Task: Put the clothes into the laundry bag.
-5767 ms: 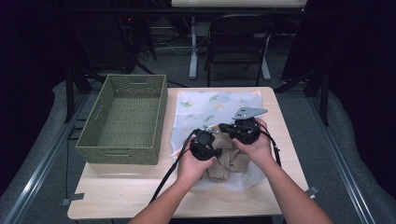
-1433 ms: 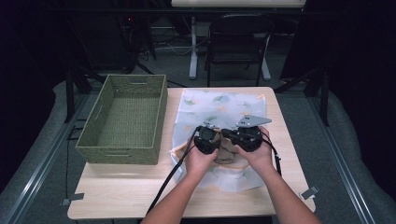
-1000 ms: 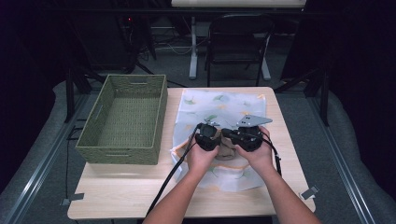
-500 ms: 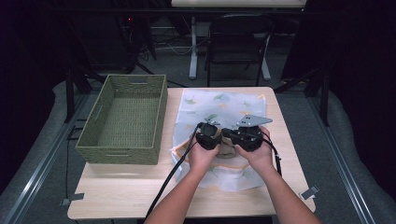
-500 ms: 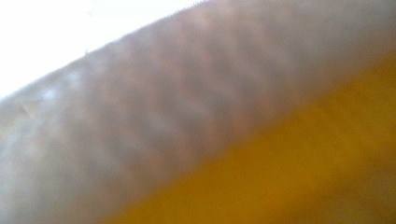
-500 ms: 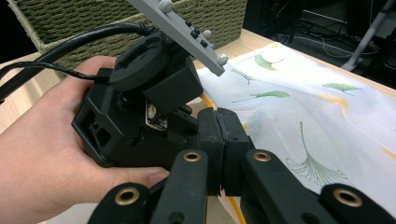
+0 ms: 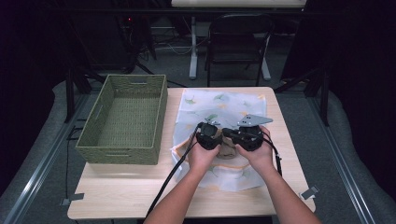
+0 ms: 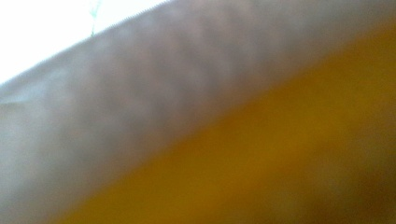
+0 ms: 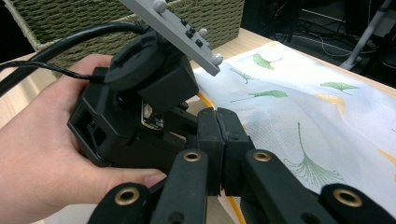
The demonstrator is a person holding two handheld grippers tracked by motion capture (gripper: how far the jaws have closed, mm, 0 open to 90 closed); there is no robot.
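A crumpled tan cloth (image 7: 227, 152) lies on a white cloth printed with ginkgo leaves (image 7: 224, 100), between the person's two hands. My left gripper (image 7: 208, 136) hovers over the tan cloth's left part. Its jaws have just been opening, and whether anything is between them I cannot tell. The left gripper view is a close blur of grey-brown fabric (image 8: 154, 88) and something orange (image 8: 280, 158). My right gripper (image 9: 217, 116) is shut, pads pressed together with nothing visible between them, right beside the left gripper's body (image 9: 135, 112). In the high view the right gripper (image 7: 247, 136) touches the left one.
A green woven basket (image 7: 122, 151) stands empty at the table's left, its wall (image 9: 196, 16) just behind the left hand. The light wooden table (image 7: 116, 191) has bare room at the front left. A black chair (image 7: 238, 42) stands beyond the far edge.
Since several seconds ago the two grippers have drawn together over the tan cloth, which shows less. Over the last second neither hand has visibly shifted.
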